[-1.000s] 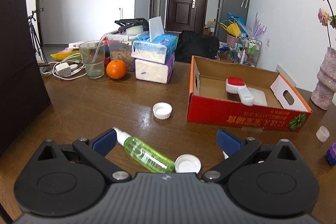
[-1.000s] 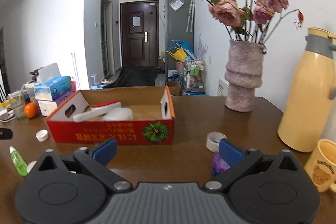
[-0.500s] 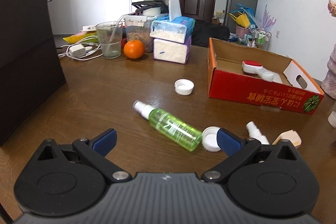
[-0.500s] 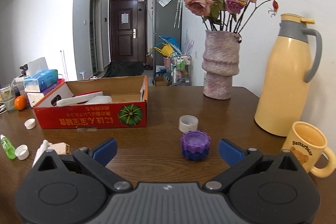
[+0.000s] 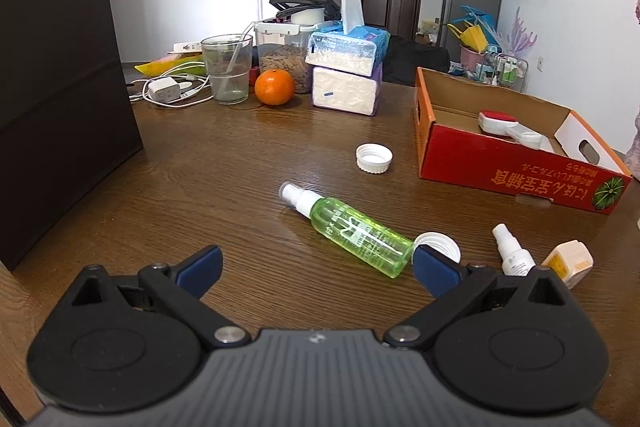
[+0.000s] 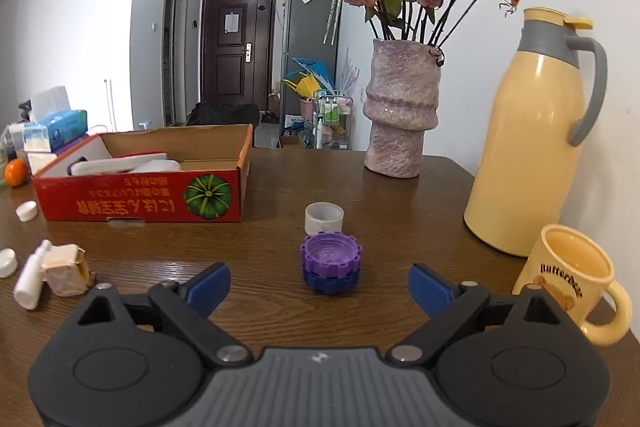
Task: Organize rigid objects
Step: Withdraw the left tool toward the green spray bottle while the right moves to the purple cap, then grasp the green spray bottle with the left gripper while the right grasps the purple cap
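Right gripper point(image 6: 319, 283) jaws closing, still wide, pads clear of the stacked purple-and-blue ribbed plastic caps point(image 6: 331, 262) just ahead between them. Left gripper point(image 5: 316, 267) wide, empty; green transparent spray bottle point(image 5: 352, 229) lies on the brown wooden table point(image 5: 200, 179) ahead. Red cardboard box point(image 6: 140, 201) sits farther back.

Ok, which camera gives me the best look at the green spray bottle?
The left wrist view. The green spray bottle lies on its side on the table, whole and unblocked, just ahead of the open left gripper. The right wrist view does not show it at all.
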The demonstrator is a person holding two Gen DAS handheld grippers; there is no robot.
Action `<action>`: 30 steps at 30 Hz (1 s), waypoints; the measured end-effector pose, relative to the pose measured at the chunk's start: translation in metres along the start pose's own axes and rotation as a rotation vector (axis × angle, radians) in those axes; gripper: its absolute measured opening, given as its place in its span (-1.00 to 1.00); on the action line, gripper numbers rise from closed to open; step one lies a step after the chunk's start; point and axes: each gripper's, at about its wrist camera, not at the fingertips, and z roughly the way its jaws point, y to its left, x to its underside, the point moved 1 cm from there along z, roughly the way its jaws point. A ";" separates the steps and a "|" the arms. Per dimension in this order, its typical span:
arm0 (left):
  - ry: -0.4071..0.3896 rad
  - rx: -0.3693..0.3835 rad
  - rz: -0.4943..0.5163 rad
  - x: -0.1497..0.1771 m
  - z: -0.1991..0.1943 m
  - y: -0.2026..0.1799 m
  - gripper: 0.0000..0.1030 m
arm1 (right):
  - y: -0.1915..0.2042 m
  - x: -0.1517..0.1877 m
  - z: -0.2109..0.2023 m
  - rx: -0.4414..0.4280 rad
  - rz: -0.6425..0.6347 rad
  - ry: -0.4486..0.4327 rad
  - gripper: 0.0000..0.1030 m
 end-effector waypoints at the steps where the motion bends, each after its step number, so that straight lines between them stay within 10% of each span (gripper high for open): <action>1: 0.002 -0.001 -0.002 0.000 0.001 0.001 1.00 | -0.001 -0.001 0.004 0.006 -0.008 0.000 0.81; 30: 0.053 -0.061 -0.012 -0.009 0.028 -0.003 1.00 | -0.007 -0.011 0.103 0.028 -0.002 0.069 0.03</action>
